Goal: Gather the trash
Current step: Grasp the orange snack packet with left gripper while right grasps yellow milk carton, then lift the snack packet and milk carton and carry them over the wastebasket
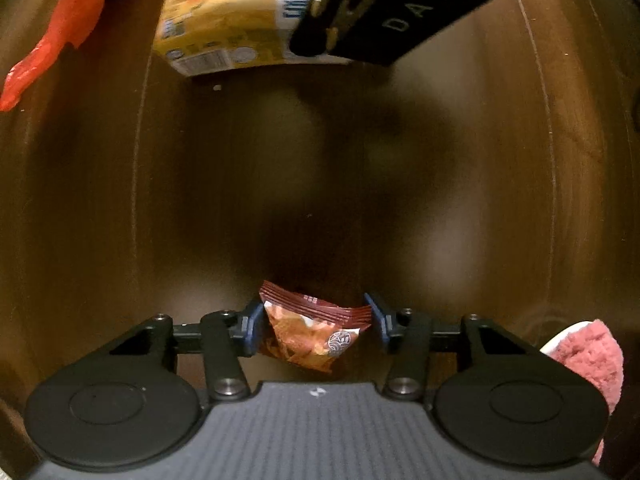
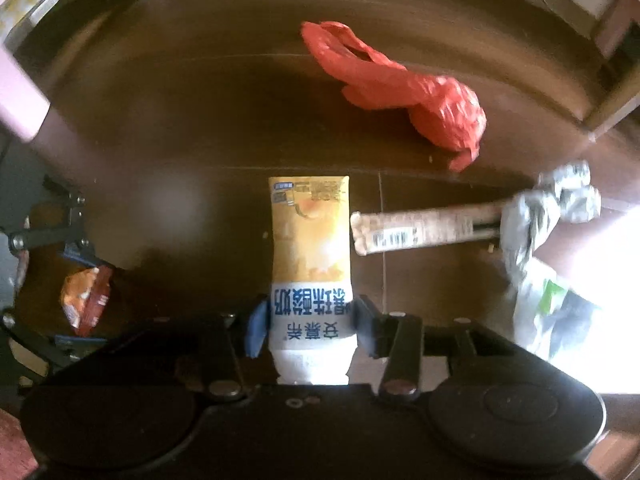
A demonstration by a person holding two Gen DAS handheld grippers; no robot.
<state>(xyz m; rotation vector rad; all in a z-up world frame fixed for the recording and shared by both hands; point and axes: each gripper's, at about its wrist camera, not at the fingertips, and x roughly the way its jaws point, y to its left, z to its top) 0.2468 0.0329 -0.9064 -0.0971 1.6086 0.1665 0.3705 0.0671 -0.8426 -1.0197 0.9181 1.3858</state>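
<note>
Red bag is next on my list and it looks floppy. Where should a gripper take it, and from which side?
Probably the bunched, knotted end of the red bag, from straight above with the jaws across its narrow width. That lump stands proud of the floor, while the other end lies flat and thin, so the pads would likely slide off it.

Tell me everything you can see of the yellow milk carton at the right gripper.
The yellow milk carton is a slim paper-looking pack, yellow-orange over most of its length with a white band of blue Chinese print at the end nearest the camera. It lies flat on the dark wooden floor, long axis pointing away from the right gripper, whose blue pads press its white end from both sides. That end looks squeezed narrower. A brown paper-wrapped stick lies just beside it.
</note>
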